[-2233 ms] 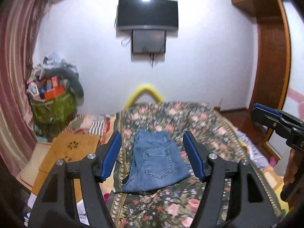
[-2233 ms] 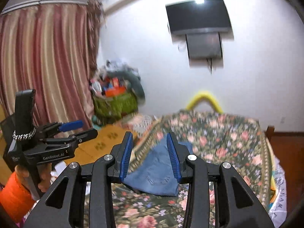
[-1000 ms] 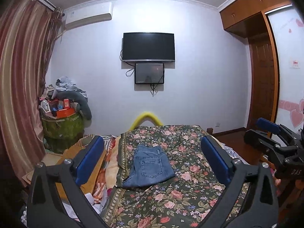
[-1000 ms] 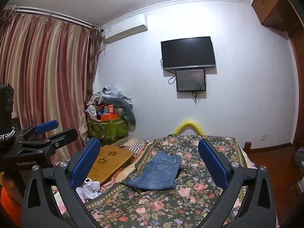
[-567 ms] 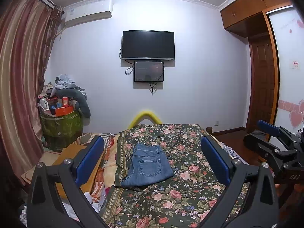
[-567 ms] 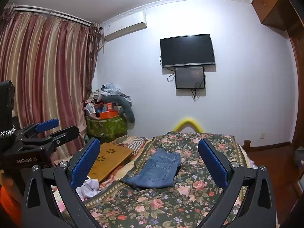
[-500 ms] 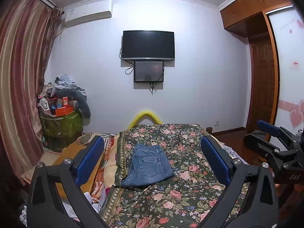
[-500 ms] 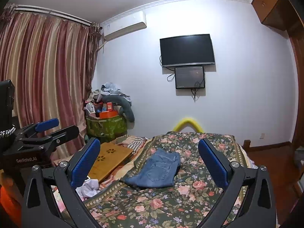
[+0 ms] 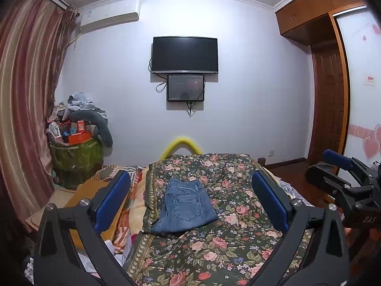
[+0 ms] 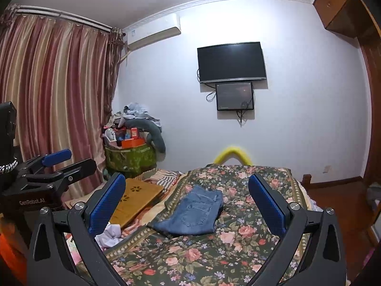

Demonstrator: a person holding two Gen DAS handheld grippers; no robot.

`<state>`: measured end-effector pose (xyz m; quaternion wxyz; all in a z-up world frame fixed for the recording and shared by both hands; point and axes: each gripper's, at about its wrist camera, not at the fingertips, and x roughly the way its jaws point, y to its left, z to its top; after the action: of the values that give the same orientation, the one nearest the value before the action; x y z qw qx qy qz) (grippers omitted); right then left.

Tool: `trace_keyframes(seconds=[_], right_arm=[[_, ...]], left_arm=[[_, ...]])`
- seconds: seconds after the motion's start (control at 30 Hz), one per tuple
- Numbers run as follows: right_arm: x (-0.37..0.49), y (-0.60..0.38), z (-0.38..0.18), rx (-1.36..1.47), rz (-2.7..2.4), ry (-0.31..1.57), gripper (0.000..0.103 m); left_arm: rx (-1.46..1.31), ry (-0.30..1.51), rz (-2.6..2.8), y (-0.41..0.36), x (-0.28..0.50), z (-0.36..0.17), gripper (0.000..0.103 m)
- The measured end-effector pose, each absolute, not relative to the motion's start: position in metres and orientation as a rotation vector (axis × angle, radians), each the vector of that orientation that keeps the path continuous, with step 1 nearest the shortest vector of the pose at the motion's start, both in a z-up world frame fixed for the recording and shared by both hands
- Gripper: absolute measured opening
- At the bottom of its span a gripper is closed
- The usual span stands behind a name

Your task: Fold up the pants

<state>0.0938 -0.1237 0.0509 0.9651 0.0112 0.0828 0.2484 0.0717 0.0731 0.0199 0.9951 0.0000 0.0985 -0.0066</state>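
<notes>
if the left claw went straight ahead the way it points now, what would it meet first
Probably the folded jeans on the floral bedspread; they sit centred between the open left claw fingers, with nothing visible in between. Depth is uncertain.

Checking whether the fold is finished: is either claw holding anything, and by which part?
Nothing is held: left claw and right claw are open; folded jeans lie free.

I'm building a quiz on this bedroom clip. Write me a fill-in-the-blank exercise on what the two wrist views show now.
1. The folded jeans lie on the ____ bedspread.
2. The left gripper and the right gripper both have their jaws ____.
3. On the wall, the smaller screen hangs directly ____ the television.
4. Neither gripper holds ____.

Missing words: floral; open; below; anything
</notes>
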Motion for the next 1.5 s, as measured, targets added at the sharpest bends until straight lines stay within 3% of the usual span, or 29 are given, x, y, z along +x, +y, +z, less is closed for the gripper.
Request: trace_keyframes(seconds=[1.5], right_arm=[[0.0917, -0.1181, 0.0506, 0.027, 0.475, 0.18, 0.102]], left_arm=[[0.002, 0.23, -0.065, 0.0823, 0.0778, 0.0114, 0.103]])
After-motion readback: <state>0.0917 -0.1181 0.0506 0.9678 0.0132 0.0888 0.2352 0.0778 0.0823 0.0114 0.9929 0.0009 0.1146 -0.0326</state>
